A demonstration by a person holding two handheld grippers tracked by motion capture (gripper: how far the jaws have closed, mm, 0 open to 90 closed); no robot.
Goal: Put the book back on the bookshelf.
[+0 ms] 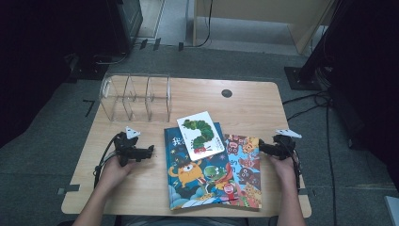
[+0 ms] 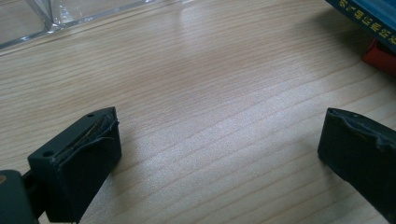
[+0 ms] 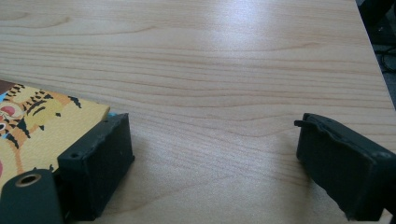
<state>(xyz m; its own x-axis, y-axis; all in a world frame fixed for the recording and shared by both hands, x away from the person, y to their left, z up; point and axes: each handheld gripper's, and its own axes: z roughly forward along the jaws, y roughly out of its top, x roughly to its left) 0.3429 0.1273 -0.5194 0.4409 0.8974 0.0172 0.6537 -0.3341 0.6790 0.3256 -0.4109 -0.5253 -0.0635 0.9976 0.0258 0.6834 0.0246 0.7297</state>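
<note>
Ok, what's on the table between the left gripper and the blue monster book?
Nothing: in the high view a bare strip of wooden table separates the left gripper from the blue monster book. The left gripper view shows plain wood between the open jaws.

Table (image 1: pixel 254 101): pale wood grain with a dark round grommet (image 1: pixel 227 93) at the far side. Small book (image 1: pixel 201 135): white cover, green caterpillar with red head. Middle book (image 1: pixel 197 169): dark blue, orange and green monsters. Right book (image 1: pixel 244 165): orange, cartoon animals, striped tiger. Organizer (image 1: pixel 135 96), far left: clear. Both grippers (image 1: pixel 149 151) (image 1: pixel 261 147): black.
</note>
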